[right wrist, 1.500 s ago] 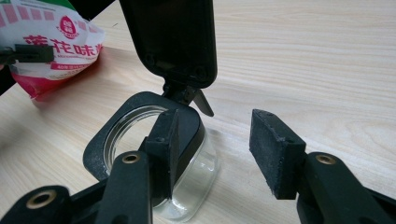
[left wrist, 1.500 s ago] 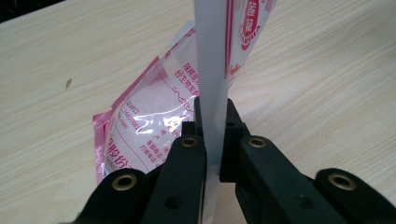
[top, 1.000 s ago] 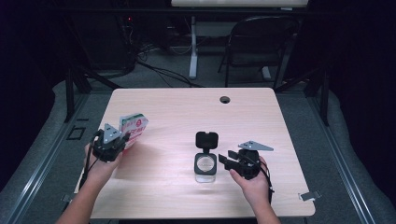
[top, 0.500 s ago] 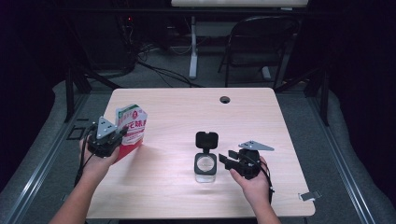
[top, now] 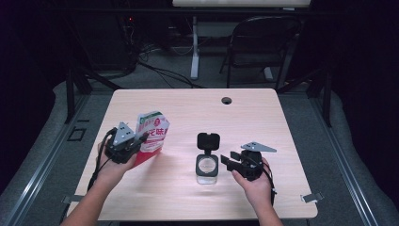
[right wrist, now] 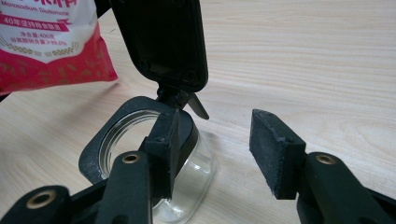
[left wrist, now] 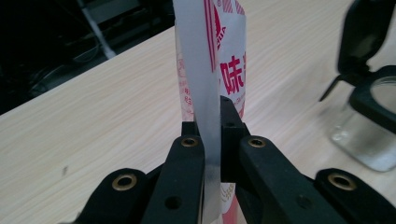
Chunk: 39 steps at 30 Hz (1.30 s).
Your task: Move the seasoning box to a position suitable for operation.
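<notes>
Seasoning pouch (top: 153, 134), red and white with printed characters, sits at the left of the wooden table (top: 282, 122), held upright and a little tilted above the surface by the left gripper (top: 136, 140). In the left gripper view both jaws are pinched shut on the pouch's flat sealed edge (left wrist: 205, 93), which runs straight up between them. That seam looks like the right place to hold: thin, stiff enough to stay put, and free of the loose contents. I judge the bag to be light, soft and crinkly, with a slick film that could slide through the pads if the grip eased, and powder or granules inside that will shift as it tips (so its balance may change mid-pour).

Toward the middle stands a small clear glass jar (top: 207, 165) with a black collar and a black flip lid (top: 208, 141) hinged open and standing upright behind the mouth. It is hard, probably heavier than the pouch, and breakable if knocked.

At the right, the right gripper (top: 227, 161) rests just beside the jar with its jaws apart and holding nothing; in the right gripper view one pad (right wrist: 166, 140) lies close against the jar's collar, whether touching I cannot tell.
</notes>
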Each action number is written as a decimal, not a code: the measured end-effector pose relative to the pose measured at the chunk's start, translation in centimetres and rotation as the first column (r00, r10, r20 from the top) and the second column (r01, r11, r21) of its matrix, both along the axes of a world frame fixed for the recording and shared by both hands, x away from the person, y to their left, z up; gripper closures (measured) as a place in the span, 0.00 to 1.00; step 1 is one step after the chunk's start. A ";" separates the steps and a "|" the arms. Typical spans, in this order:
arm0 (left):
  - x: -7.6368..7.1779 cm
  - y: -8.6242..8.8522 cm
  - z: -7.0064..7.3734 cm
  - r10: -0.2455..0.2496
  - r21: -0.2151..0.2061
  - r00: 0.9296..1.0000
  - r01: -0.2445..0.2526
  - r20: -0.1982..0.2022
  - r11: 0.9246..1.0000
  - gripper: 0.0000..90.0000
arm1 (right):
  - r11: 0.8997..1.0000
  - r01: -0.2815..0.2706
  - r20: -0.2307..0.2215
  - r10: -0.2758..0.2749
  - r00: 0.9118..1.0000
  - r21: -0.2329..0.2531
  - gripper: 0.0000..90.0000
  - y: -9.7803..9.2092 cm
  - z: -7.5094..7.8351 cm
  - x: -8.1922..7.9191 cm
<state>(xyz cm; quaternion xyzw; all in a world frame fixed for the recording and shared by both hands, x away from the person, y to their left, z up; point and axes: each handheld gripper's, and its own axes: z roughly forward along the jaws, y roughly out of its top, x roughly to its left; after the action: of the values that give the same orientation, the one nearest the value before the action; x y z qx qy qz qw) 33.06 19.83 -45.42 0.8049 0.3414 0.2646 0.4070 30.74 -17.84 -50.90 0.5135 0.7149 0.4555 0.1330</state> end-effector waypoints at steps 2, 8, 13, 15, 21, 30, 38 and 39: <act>-0.3 -0.6 -0.1 -0.018 -0.020 1.000 0.018 -0.003 1.000 1.00 | 1.000 0.002 0.002 -0.002 1.000 0.004 0.58 0.0 0.0 0.0; -1.1 -2.1 -0.5 -0.077 -0.047 0.997 0.076 -0.019 0.996 1.00 | 1.000 -0.001 0.002 0.001 1.000 -0.004 0.59 0.0 0.0 0.0; -1.6 -3.1 -0.9 -0.108 -0.053 0.994 0.106 -0.025 0.993 1.00 | 1.000 -0.001 0.006 0.001 1.000 -0.007 0.60 0.0 0.0 0.0; -1.8 -3.3 -1.0 -0.117 -0.059 0.993 0.115 -0.025 0.992 1.00 | 1.000 -0.004 0.005 0.004 1.000 -0.013 0.60 0.1 0.0 0.0; -2.1 -4.1 -1.2 -0.146 -0.063 0.989 0.144 -0.021 0.988 1.00 | 1.000 -0.006 0.008 0.006 1.000 -0.015 0.61 0.1 0.0 0.0; -2.6 -4.0 -1.8 -0.186 -0.101 0.982 0.181 -0.034 0.978 1.00 | 1.000 -0.007 0.011 0.007 1.000 -0.015 0.61 0.2 0.0 -0.1; -3.1 -2.2 -3.0 -0.201 -0.182 0.975 0.181 -0.099 0.966 1.00 | 0.999 -0.035 0.026 0.035 0.999 -0.026 0.64 0.8 0.4 -0.3; -3.2 -1.9 -3.3 -0.201 -0.193 0.973 0.177 -0.110 0.965 1.00 | 0.998 -0.046 0.029 0.047 0.998 -0.034 0.64 0.9 0.5 -0.4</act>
<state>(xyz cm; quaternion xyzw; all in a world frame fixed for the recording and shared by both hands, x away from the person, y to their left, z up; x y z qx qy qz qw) 29.88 17.92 -48.72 0.8086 0.3112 0.1395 0.4794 30.36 -16.92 -50.39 0.4876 0.7320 0.4542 0.1416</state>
